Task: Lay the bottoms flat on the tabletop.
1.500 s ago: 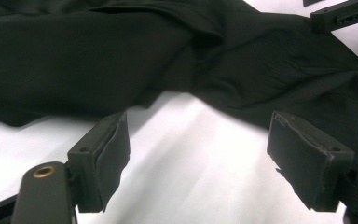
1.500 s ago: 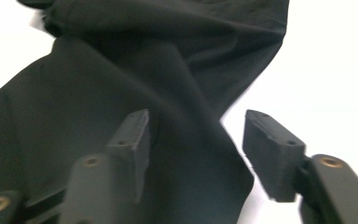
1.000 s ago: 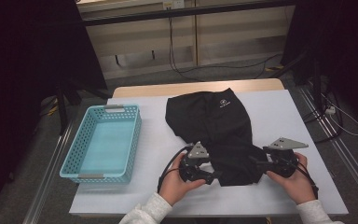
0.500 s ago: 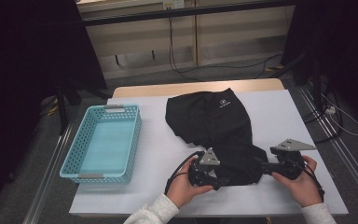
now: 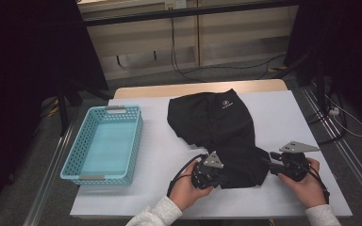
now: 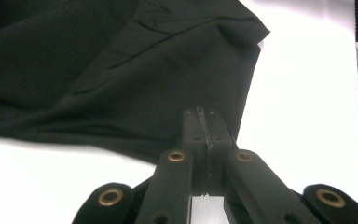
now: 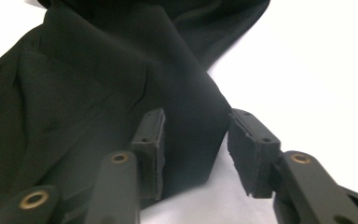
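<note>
A black garment (image 5: pixel 217 122) with a small white logo lies spread on the white table (image 5: pixel 283 108), its near end bunched between my hands. My left gripper (image 5: pixel 224 175) sits at the near-left edge of that end. In the left gripper view its jaws have just closed and stand pressed together (image 6: pixel 200 114) over the hem of the black cloth (image 6: pixel 121 70). My right gripper (image 5: pixel 269 163) points at the near-right corner. Its jaws have just been closing but stay apart (image 7: pixel 196 116), with the corner of cloth (image 7: pixel 98 70) lying loose between the pads.
A light blue plastic basket (image 5: pixel 135 146) stands at the table's left with nothing in it. Bare white tabletop lies right of the garment and along the front edge. Cables run over the floor beyond the table and at the right.
Both hands have stayed at the garment's near end, shifting only slightly toward the front edge. The garment lies much as before.
</note>
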Demonstrator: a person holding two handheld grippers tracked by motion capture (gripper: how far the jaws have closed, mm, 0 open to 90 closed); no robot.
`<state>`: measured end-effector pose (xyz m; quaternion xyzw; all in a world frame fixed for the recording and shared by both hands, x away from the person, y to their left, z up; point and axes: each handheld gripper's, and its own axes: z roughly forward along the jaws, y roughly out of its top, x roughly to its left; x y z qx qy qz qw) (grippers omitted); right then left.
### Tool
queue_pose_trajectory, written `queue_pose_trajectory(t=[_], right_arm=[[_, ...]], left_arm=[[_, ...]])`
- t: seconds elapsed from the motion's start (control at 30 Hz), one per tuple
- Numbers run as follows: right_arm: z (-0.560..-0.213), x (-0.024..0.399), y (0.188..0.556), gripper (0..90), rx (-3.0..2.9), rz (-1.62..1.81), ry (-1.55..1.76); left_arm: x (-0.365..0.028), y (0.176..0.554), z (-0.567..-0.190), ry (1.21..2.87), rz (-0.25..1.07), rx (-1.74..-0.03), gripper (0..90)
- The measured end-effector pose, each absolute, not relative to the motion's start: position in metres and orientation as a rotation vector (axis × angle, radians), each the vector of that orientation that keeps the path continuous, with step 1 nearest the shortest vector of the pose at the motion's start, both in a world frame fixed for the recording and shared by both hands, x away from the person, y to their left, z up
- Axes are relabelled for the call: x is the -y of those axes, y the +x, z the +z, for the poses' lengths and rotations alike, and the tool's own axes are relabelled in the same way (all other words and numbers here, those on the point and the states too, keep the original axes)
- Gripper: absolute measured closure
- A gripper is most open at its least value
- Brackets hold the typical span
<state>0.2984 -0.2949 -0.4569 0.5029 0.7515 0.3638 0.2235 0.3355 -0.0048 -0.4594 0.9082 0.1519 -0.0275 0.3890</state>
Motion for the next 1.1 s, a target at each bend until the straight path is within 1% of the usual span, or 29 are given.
queue_pose_trajectory(t=[0.13, 0.2, 0.43, 0.53, 0.63, 0.7, 0.73, 0.97, 1.0, 1.1], right_arm=[[-0.456, 0.294, 0.297, 64.1, -2.107, 1.038, 1.373], [-0.455, 0.293, 0.297, 65.7, -2.115, 1.034, 1.364], [-0.457, 0.289, 0.300, 66.1, -2.135, 1.003, 1.356], [-0.457, 0.289, 0.301, 68.4, -2.141, 0.995, 1.359], [-0.463, 0.286, 0.303, 75.3, -2.187, 0.972, 1.338], [-0.464, 0.283, 0.305, 87.5, -2.193, 0.973, 1.305], [-0.464, 0.283, 0.307, 90.0, -2.206, 0.974, 1.299], [-0.453, 0.280, 0.321, 90.0, -2.172, 1.014, 1.296], [-0.451, 0.280, 0.322, 90.0, -2.156, 1.024, 1.291], [-0.449, 0.277, 0.326, 90.0, -2.140, 1.029, 1.275]], left_arm=[[-0.004, 0.339, -0.455, 2.296, -0.083, -0.428, 90.0], [-0.009, 0.341, -0.452, 2.286, -0.079, -0.446, 90.0], [-0.019, 0.345, -0.446, 2.273, -0.090, -0.465, 90.0], [-0.020, 0.347, -0.447, 2.268, -0.089, -0.471, 90.0], [-0.020, 0.347, -0.447, 2.276, -0.089, -0.473, 90.0], [-0.020, 0.347, -0.447, 2.276, -0.084, -0.472, 90.0], [-0.020, 0.347, -0.447, 2.273, -0.085, -0.478, 90.0], [-0.030, 0.355, -0.443, 2.246, -0.064, -0.514, 90.0], [-0.031, 0.355, -0.443, 2.258, -0.040, -0.520, 90.0], [-0.031, 0.356, -0.444, 2.243, -0.063, -0.520, 90.0]])
